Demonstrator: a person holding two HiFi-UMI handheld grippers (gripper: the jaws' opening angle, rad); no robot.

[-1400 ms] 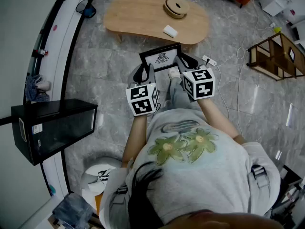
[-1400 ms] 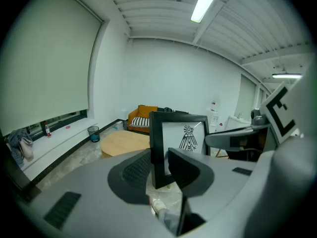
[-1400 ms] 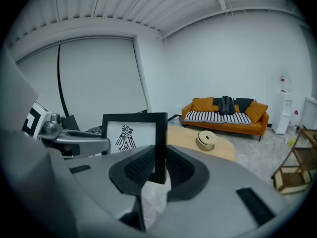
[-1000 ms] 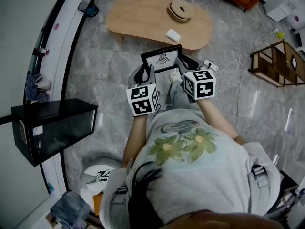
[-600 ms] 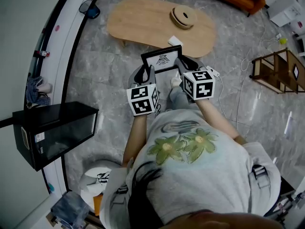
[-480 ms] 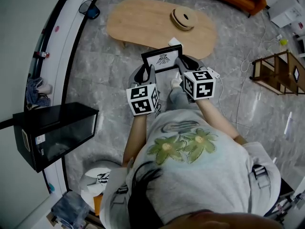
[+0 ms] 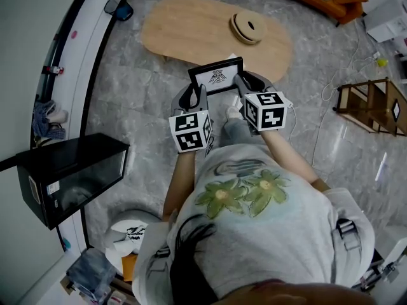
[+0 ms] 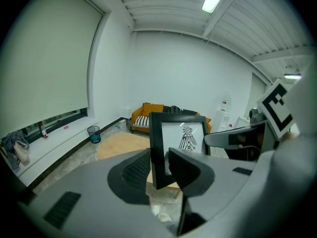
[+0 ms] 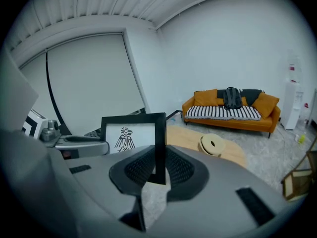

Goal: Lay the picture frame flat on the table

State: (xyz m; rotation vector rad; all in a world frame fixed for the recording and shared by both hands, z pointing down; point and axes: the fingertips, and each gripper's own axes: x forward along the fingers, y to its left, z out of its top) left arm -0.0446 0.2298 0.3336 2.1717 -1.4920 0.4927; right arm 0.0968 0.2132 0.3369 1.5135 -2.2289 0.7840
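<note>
A black picture frame (image 7: 217,75) with a bird drawing on white is held up in the air between both grippers. My left gripper (image 7: 196,96) is shut on the frame's left side bar (image 8: 158,152). My right gripper (image 7: 240,83) is shut on its right side bar (image 9: 159,143). The frame stands upright, its picture facing me, just short of the near edge of the oval wooden table (image 7: 191,30). The table's light top (image 9: 233,153) lies beyond the frame in both gripper views.
A round wooden ring-shaped object (image 7: 248,28) sits on the table's right part. An orange sofa (image 9: 230,110) stands behind the table. A black cabinet (image 7: 70,173) is at my left, a wooden rack (image 7: 375,103) at my right, a cable (image 7: 331,88) on the floor.
The table has drawn closer to the frame and grippers in the head view. The white block on the table is now hidden behind the frame. Both grips are unchanged.
</note>
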